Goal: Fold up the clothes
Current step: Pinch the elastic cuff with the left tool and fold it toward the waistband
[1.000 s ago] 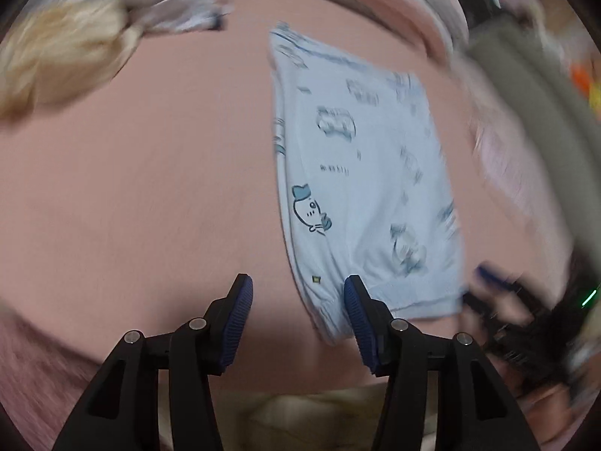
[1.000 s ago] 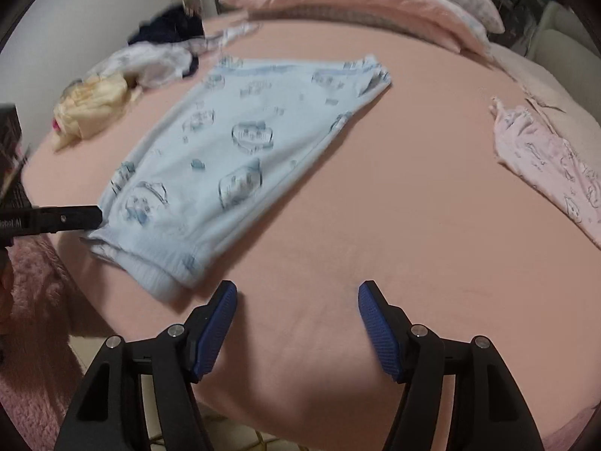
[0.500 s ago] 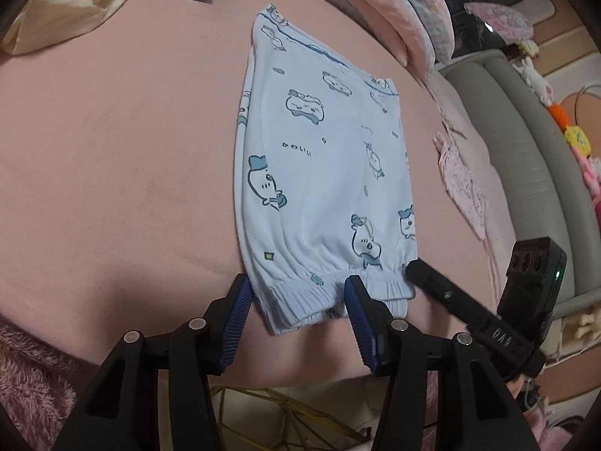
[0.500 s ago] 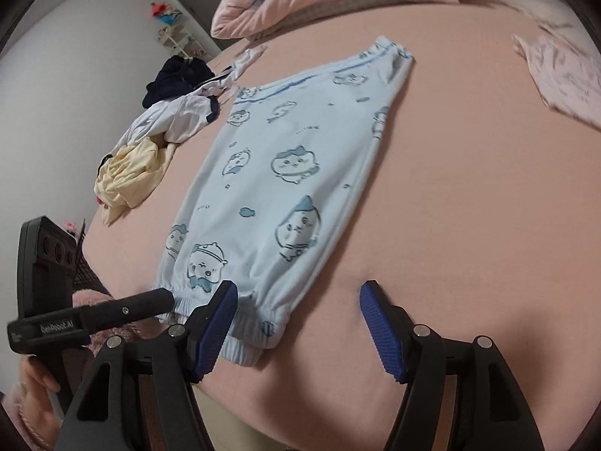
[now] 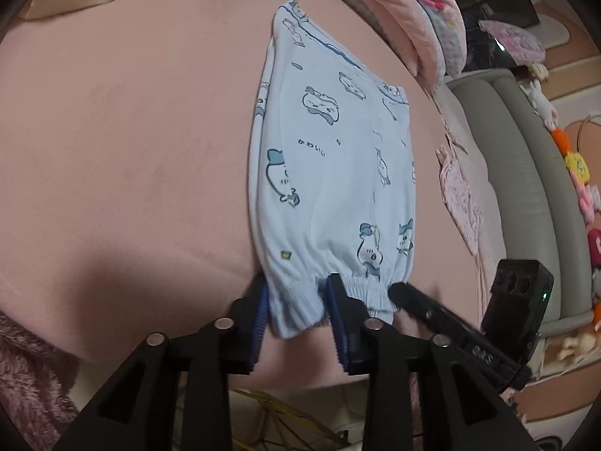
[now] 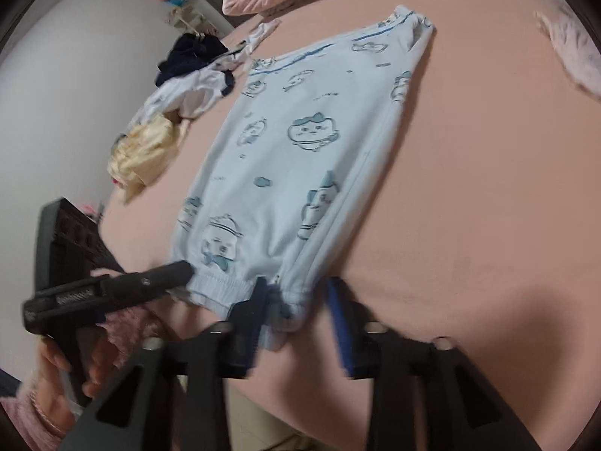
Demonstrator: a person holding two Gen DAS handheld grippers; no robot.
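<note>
Light blue pants [image 5: 330, 173] with a cartoon print lie flat on the pink bed [image 5: 131, 150], leg cuffs toward me. My left gripper [image 5: 298, 306] straddles the left part of the cuff hem. Its jaws are partly closed, a gap remains, and bunched cuff fabric sits between the blue pads. In the right wrist view, my right gripper [image 6: 296, 306] straddles the right corner of the same hem on the pants [image 6: 300, 158], also half closed with cloth between the pads. Each gripper shows in the other's view: the right one [image 5: 432, 312] and the left one [image 6: 112, 289].
A pile of white and dark clothes [image 6: 188, 86] and a yellow garment [image 6: 142, 154] lie at the bed's far left. A pink garment [image 5: 460, 195] lies to the right, pillows [image 5: 413, 0] at the head, a grey sofa [image 5: 526, 188] beyond. The bed's near edge is just below the cuffs.
Both grippers have moved forward onto the pants' cuff hem. Their jaws have narrowed from wide open to about half width around the fabric.
</note>
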